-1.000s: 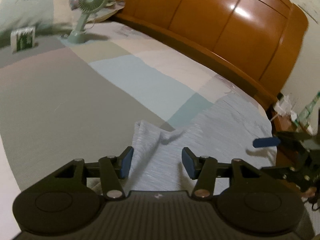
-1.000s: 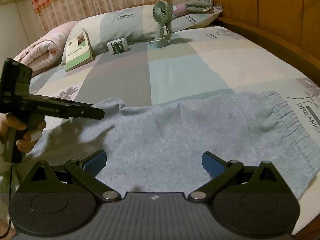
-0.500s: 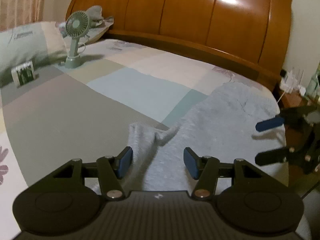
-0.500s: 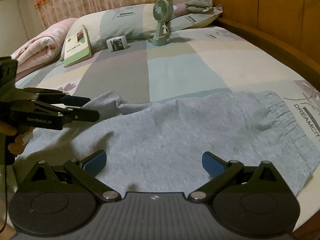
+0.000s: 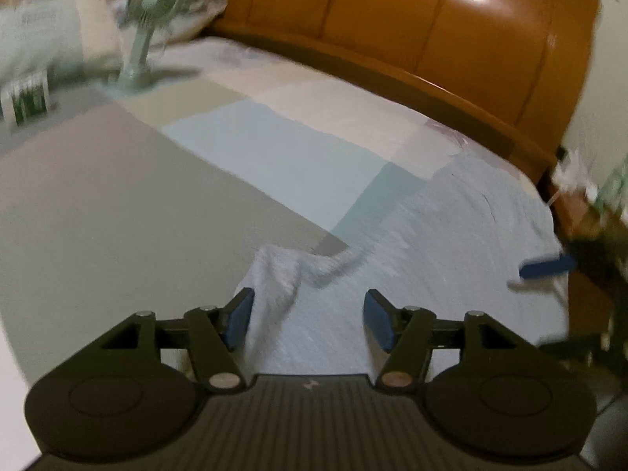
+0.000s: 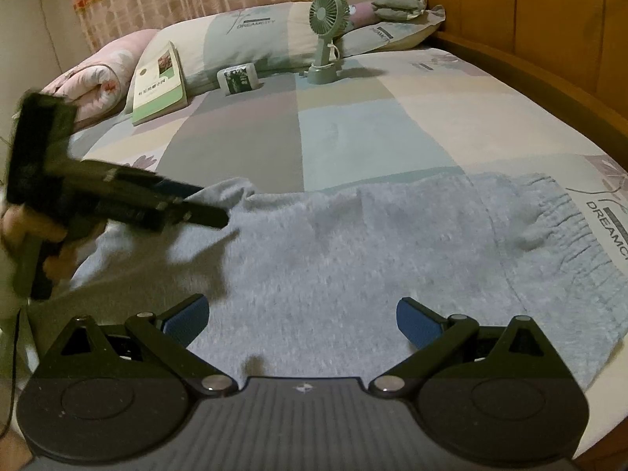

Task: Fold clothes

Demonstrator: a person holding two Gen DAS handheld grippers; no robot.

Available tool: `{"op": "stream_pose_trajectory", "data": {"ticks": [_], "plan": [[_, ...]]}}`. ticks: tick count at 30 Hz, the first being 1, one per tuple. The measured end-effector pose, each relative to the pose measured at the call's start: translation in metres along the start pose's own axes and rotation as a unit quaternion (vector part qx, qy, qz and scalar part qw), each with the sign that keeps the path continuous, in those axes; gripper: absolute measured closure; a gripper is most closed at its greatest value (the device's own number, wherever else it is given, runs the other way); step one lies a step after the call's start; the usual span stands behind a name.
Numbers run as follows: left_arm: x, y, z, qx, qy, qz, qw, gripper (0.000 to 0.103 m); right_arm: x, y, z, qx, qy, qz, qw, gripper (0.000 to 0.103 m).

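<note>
A light blue-grey knit garment (image 6: pixel 353 259) lies spread flat across the near side of the bed, its gathered elastic band (image 6: pixel 565 227) at the right. In the left wrist view the same garment (image 5: pixel 431 243) runs ahead, with a raised fold of its edge (image 5: pixel 282 271) just beyond the fingers. My left gripper (image 5: pixel 308 318) is open over that edge, nothing between its blue pads. My right gripper (image 6: pixel 302 320) is open wide, low over the garment's middle. The left gripper (image 6: pixel 208 212), held by a hand, shows blurred at the left of the right wrist view.
The patchwork bedsheet (image 6: pixel 353 125) carries a green desk fan (image 6: pixel 327 39), a small box (image 6: pixel 237 78), a book (image 6: pixel 159 86) and pillows (image 6: pixel 251 35) at the far end. A wooden headboard (image 5: pixel 451 39) runs along the right. A bedside stand (image 5: pixel 588 212) sits past the corner.
The left gripper has swung and tipped, blurring its view, and its fingers have opened a little wider over the garment's edge. The right gripper has stayed open and nearly still.
</note>
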State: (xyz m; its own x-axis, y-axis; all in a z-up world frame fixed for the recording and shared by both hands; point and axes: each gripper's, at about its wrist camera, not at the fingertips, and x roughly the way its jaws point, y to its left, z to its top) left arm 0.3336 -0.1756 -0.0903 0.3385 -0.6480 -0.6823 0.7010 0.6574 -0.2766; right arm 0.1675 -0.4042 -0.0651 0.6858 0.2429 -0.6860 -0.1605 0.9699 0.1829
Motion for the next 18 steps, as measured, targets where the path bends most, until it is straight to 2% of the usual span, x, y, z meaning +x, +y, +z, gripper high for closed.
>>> {"op": "stream_pose_trajectory", "data": {"ticks": [5,9,12,14,16,18], "plan": [[0.014,0.033,0.013,-0.075,0.023,-0.082,0.9936,0.039,0.001,-0.005,-0.003,0.006,0.004,-0.002,1.0,0.0],[0.022,0.062,0.018,-0.152,0.014,-0.14,0.9782,0.043,0.003,-0.009,-0.005,0.011,0.005,-0.003,1.0,0.0],[0.029,0.071,0.018,-0.17,0.018,-0.158,0.9724,0.053,0.003,-0.011,-0.006,0.014,0.005,-0.005,1.0,0.0],[0.033,0.073,0.018,-0.175,0.025,-0.147,0.9732,0.077,0.003,-0.012,-0.006,0.015,0.005,-0.006,1.0,0.0],[0.032,0.073,0.015,-0.175,0.02,-0.128,0.9761,0.092,0.003,-0.013,-0.007,0.017,0.005,-0.007,1.0,0.0],[0.027,0.07,0.014,-0.167,0.003,-0.108,0.98,0.099,0.003,-0.014,-0.007,0.018,0.005,-0.008,1.0,0.0]]}}
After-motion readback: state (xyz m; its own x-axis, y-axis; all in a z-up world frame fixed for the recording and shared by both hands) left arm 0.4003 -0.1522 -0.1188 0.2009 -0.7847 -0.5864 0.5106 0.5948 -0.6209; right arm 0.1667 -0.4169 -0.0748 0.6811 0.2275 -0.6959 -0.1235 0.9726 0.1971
